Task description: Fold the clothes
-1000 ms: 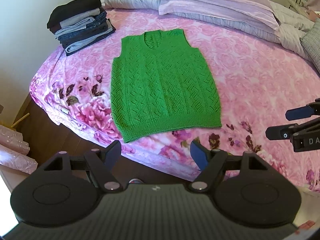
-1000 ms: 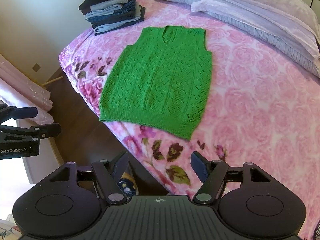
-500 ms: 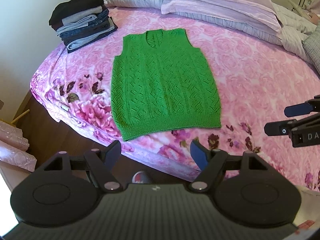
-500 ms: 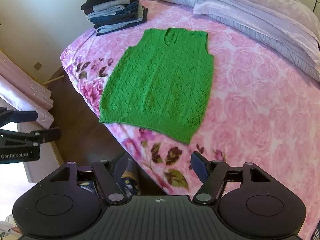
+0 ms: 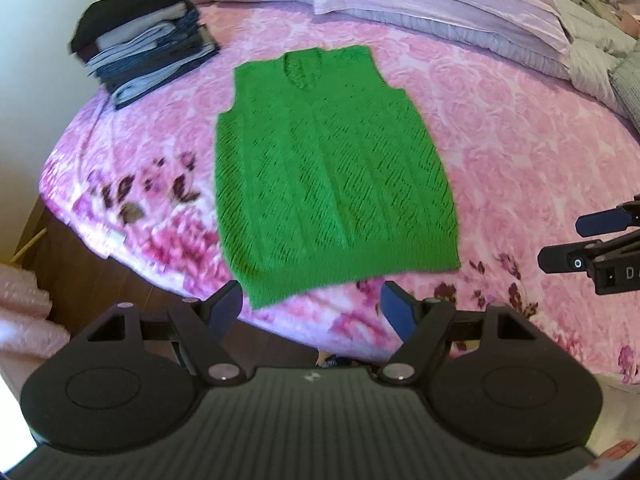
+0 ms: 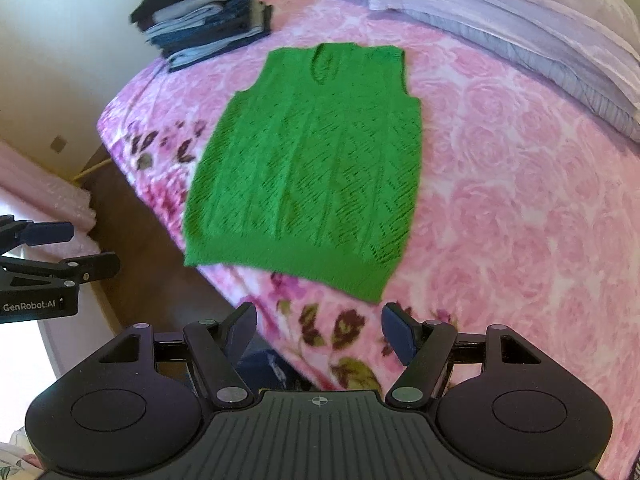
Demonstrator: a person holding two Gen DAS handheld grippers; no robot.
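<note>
A bed (image 5: 520,152) under a pink rose-print cover fills both views. Nearest, the left tool (image 5: 310,306) and the right tool (image 6: 318,326) hang just off its near edge, each spread wide and empty. At 12 o'clock from both lies the green knit vest (image 5: 328,184), flat, hem nearest, long axis running straight away toward the neck; each tool sits close to its own hem corner. Farther, at 10 o'clock, a stack of folded clothes (image 5: 140,60); pillows (image 5: 440,4) beyond.

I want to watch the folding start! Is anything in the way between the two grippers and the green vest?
Nothing visible: only bare bedspread lies between the open left gripper, right gripper and green vest.
</note>
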